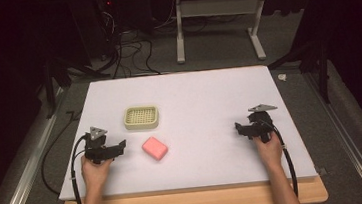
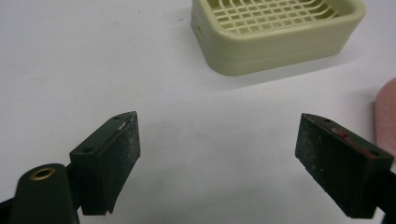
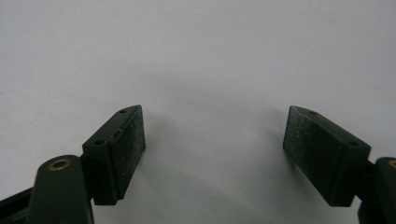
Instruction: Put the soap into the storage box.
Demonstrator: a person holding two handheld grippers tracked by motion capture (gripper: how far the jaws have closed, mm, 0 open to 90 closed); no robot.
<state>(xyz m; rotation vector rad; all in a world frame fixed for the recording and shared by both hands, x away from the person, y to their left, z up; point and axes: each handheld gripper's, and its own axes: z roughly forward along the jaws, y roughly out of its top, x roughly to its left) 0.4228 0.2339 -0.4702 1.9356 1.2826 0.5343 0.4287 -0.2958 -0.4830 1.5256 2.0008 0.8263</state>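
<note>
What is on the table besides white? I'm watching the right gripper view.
Observer: A pink bar, like soap, lies on the table just right of the left gripper.
Operator: Where could it go?
Observer: A cream dish with a grid bottom sits just behind the bar, apart from it.
Operator: Is the left gripper holding something?
Observer: No. In the left gripper view its jaws stand open over bare table, with nothing between them.

Bright white table amid dark surroundings; soft shadows, slightly grainy, mildly blurred gripper close-ups.
</note>
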